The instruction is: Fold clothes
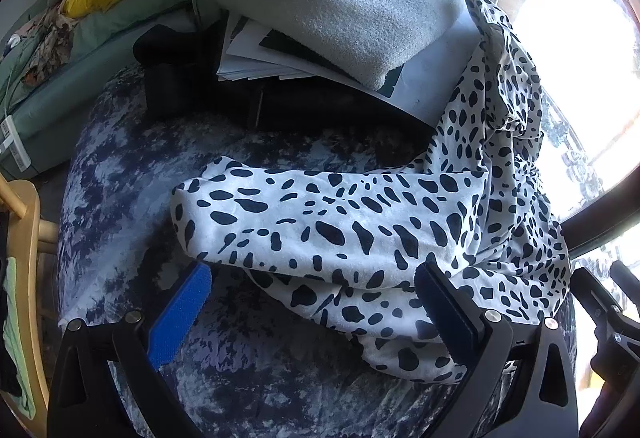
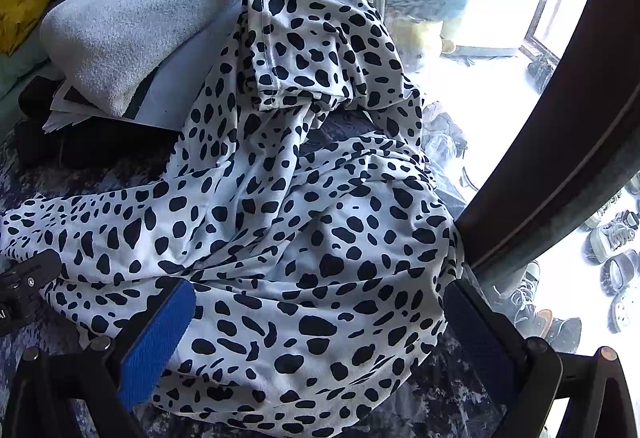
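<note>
The spotted garment (image 1: 360, 230) is seen spread crumpled over the blue mottled cover (image 1: 120, 174), just below the grey towel (image 1: 340, 10), while the left hand-held gripper (image 1: 316, 314) and right hand-held gripper (image 2: 320, 334) are both held wide open over it, nothing gripped.

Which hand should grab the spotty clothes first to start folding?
Probably the left. The left gripper is open with the loose sleeve end of the spotted garment right between its fingers. The right gripper is open too, but it faces the bunched-up middle of the cloth, a poorer place to start.
</note>
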